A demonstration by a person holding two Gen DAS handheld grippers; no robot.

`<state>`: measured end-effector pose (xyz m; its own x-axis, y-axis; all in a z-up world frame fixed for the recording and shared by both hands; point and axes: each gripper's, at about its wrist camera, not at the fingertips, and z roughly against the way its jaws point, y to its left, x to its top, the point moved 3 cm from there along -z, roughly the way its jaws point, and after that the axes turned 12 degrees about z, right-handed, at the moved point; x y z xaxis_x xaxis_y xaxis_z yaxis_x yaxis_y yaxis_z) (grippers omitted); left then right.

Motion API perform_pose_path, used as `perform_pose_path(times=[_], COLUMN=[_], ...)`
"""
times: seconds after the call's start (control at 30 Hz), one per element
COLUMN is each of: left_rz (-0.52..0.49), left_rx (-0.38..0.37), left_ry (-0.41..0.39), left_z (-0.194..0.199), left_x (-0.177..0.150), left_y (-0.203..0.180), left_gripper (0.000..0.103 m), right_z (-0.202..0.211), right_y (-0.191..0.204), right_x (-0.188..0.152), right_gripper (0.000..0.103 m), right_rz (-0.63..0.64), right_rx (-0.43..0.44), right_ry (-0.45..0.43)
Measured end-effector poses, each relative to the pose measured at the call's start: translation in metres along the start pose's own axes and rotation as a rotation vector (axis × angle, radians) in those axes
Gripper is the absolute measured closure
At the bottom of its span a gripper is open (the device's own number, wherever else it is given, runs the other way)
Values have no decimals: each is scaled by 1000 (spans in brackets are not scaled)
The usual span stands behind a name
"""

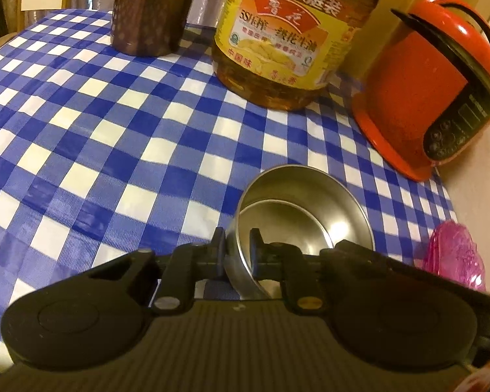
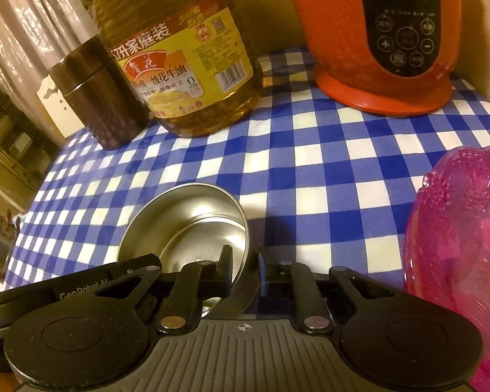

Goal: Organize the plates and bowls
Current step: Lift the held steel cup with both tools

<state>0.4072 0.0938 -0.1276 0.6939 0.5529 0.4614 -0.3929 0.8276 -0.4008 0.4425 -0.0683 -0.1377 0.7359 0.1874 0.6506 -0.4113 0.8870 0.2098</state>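
I find the left gripper [image 1: 237, 254] and right gripper [image 2: 245, 269] each clamped on opposite rims of the steel bowl [image 1: 305, 219], sharing its weight near the checked tablecloth's [image 1: 114, 114] near-right corner.

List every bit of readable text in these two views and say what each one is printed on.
"5.7升家庭装": top of the yellow label on the oil jug.
"鲁花": red banner on that label.
"中国味": lower left of that label.
"GenRobot AI", end partly hidden: left gripper body, seen from the right wrist.
Brand above the display of the red cooker: cut off, unreadable.
Cooker button captions and the label's fine print: too blurred.
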Motion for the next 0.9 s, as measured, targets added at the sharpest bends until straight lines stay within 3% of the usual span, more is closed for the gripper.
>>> perform_pose_path(times=[0.3, 0.9], left_rz=[-57, -118], left_rx=[36, 51], left_ry=[32, -17], left_z=[3, 9], left_x=[-8, -11], left_y=[-3, -12], left_gripper=[91, 92], right_z=[8, 9], right_y=[3, 5], right_x=[-9, -5], right_gripper=[88, 93], right_rz=[23, 74], right_rx=[-1, -39], right_ry=[39, 20])
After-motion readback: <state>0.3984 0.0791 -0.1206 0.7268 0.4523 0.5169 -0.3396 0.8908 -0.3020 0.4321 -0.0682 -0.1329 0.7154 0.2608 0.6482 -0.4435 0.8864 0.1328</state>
